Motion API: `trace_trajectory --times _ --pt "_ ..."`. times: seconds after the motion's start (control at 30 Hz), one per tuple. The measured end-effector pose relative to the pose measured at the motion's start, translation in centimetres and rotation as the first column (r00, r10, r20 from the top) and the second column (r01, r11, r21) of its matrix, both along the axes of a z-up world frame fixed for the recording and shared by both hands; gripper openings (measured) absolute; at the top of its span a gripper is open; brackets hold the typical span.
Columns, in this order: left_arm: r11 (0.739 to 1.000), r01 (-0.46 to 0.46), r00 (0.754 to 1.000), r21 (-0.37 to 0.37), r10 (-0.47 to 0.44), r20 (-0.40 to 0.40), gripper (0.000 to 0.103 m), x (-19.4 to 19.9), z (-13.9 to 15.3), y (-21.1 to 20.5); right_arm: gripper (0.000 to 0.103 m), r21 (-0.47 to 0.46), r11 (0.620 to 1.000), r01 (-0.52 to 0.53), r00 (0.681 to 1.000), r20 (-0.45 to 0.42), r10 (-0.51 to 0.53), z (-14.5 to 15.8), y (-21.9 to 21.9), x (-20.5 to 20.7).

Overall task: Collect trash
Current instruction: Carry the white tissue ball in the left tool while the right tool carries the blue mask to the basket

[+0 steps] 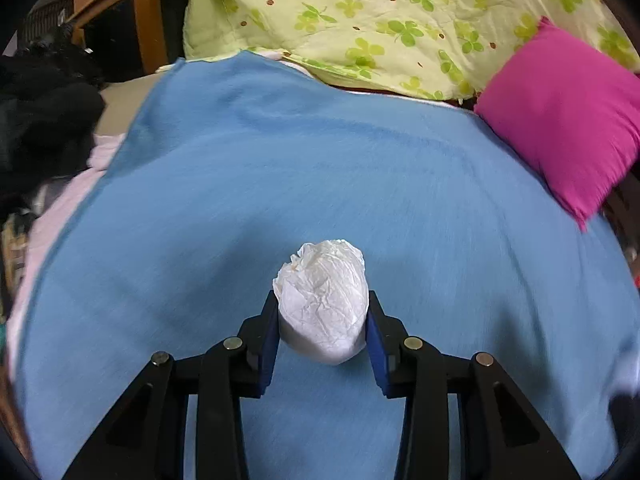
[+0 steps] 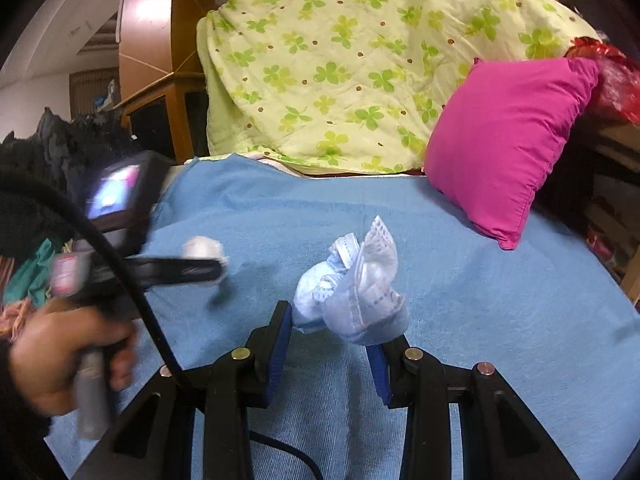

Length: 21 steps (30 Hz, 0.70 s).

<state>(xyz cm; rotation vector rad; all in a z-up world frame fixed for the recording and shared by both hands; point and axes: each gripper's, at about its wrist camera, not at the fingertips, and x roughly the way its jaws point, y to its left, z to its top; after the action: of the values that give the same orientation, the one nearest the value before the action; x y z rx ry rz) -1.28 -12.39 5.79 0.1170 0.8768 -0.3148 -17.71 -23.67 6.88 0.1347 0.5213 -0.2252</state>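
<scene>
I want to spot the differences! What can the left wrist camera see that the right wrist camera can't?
Only the left wrist view shows the left gripper head-on, its pads pressing a crumpled white tissue wad. Only the right wrist view shows the right gripper clamped on a crumpled blue face mask, the person's hand holding the other tool, and a red bag behind the pillow. Both show the blue blanket, the pink pillow and the green clover quilt.

A bed under a blue sheet [image 1: 280, 168] carries a pink pillow [image 1: 560, 120] and clover-print quilt [image 1: 380, 20].
</scene>
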Motion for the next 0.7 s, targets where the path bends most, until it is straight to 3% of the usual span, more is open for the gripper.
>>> trace_trajectory --times 0.3,0.7 --pt "0.999 -0.035 0.999 0.029 0.036 -0.030 0.041 -7.7 0.5 5.6 0.039 0.090 0.995 0.035 0.999 -0.035 -0.032 1.6 0.5 -5.2" --pt "0.999 0.028 1.000 -0.028 -0.028 -0.010 0.041 -14.9 2.9 6.8 0.039 0.056 0.995 0.078 0.997 -0.033 -0.076 4.3 1.7 -11.9"
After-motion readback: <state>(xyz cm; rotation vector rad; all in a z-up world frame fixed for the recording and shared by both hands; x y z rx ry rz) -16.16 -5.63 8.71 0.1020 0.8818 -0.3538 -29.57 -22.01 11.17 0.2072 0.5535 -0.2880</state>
